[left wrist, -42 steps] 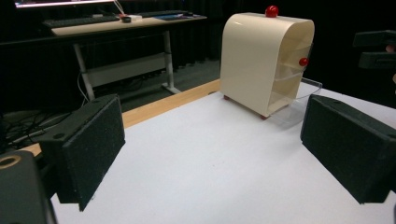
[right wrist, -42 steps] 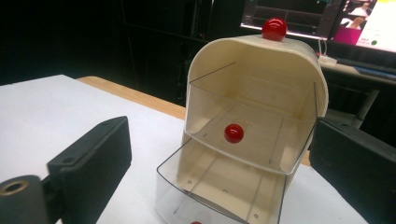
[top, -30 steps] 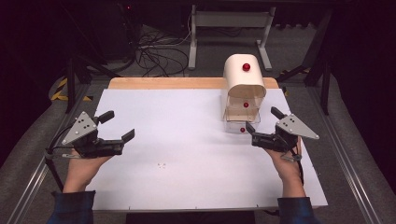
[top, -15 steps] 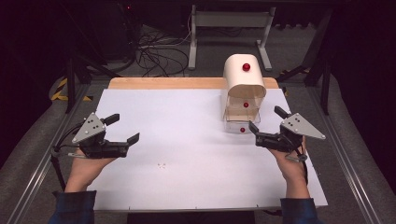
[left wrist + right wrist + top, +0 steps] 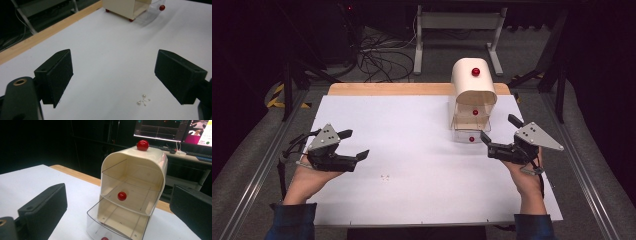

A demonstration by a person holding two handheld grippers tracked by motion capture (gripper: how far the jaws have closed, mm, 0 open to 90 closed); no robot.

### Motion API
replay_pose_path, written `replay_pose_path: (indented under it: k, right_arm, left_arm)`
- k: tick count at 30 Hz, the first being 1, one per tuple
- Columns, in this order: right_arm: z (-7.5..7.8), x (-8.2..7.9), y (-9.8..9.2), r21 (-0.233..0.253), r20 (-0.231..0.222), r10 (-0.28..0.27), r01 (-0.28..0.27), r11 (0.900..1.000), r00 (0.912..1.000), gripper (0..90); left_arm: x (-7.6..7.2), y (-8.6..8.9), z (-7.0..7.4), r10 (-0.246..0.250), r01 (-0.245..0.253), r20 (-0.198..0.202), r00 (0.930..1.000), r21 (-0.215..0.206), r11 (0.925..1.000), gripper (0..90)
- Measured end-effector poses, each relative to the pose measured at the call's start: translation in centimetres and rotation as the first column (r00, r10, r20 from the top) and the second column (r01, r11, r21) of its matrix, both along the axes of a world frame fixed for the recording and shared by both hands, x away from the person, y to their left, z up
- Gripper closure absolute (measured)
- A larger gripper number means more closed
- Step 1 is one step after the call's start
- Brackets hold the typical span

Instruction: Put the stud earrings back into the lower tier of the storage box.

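Drawer (image 5: pixel 470 134) unchanged, tools apparently lower

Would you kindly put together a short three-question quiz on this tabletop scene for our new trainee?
1. True or false: the lower drawer of the cream drawer box is pulled out.
2. Which tongs are nearer the small earrings: A) left tongs, B) right tongs?
3. Fill in: the knob on top of the box is coloured ____.

Key
1. True; the clear drawer juts forward under the upper one.
2. A; the earrings lie on the white table between the left tongs' open jaws in the left gripper view.
3. Red.
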State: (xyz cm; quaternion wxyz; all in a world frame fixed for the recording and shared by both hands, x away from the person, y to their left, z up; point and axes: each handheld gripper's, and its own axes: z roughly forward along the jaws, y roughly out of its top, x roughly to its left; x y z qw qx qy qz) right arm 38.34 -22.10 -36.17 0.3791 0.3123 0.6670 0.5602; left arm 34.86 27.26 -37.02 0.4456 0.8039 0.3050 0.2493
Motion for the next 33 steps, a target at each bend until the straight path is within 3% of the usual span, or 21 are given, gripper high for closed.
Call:
replay_pose_path:
  k: [17,21,33]
  right_arm:
    - [0.2,-0.2,-0.2,-0.009,-0.004,0.003,-0.003,1.0,1.0,1.8]
    - [0.2,-0.2,-0.2,-0.02,-0.007,0.001,-0.001,1.0,1.0,2.1]
    - [0.2,-0.2,0.0,-0.022,-0.007,0.006,-0.006,1.0,1.0,2.1]
  left_arm:
    - [0.6,-0.5,-0.5,-0.026,0.031,-0.102,0.9944,0.045,0.9985,25.9]
    - [0.7,-0.7,-0.6,-0.036,0.042,-0.111,0.9932,0.057,0.9975,28.2]
    - [1.4,-1.4,-1.6,-0.056,0.078,-0.196,0.9791,0.112,0.9906,33.7]
